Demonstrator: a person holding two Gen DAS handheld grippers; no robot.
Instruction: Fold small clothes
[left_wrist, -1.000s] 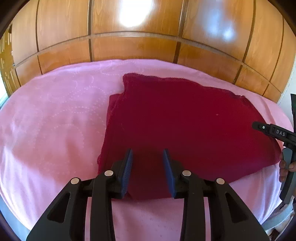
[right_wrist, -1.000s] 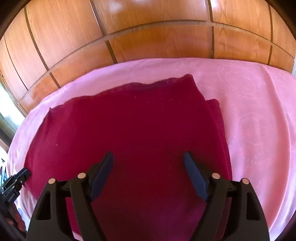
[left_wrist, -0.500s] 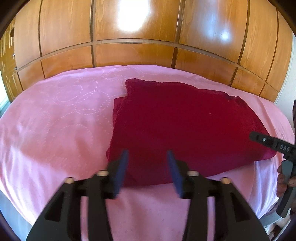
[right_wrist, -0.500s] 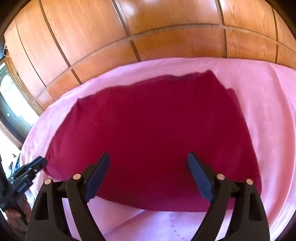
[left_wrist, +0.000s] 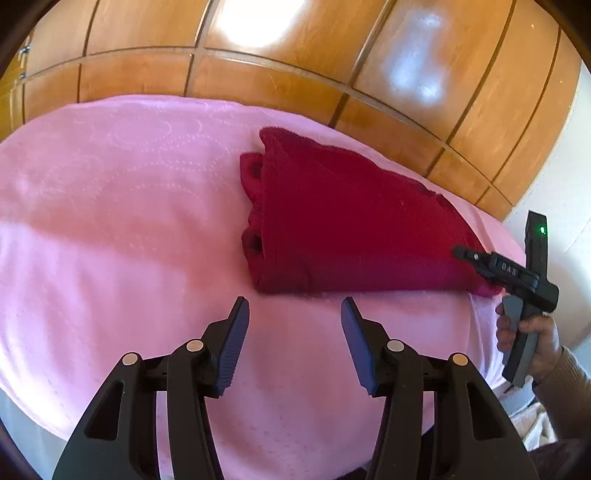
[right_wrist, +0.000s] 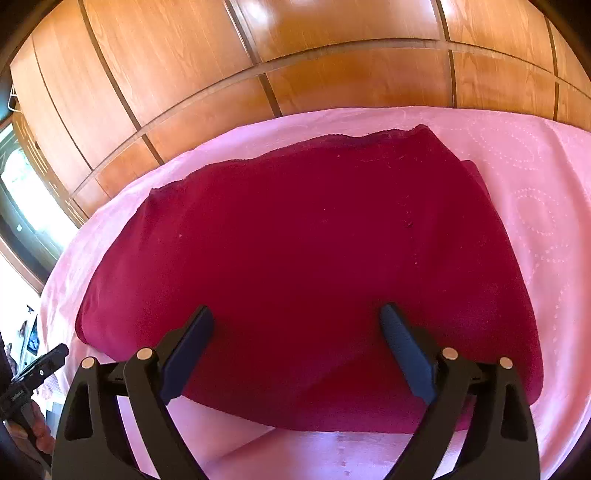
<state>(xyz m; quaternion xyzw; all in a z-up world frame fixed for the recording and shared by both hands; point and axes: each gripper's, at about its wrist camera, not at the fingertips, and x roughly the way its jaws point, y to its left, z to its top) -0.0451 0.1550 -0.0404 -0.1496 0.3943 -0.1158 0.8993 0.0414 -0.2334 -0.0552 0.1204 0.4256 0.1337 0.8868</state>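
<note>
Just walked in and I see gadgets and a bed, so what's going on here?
A person is folding clothes with a handheld gripper in each hand. A dark red garment lies folded in layers on the pink bedspread, in front of wooden wardrobe doors. The left gripper is open, over bare bedspread just short of the garment's near edge. The right gripper is open too, its fingers over the garment. Neither grips any cloth.

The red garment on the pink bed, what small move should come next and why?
Probably bring the left gripper forward to the red garment at its near left corner. Its jaws stand open over bare pink bedspread, short of the cloth, while the right gripper hangs open above the near edge, holding nothing.
</note>
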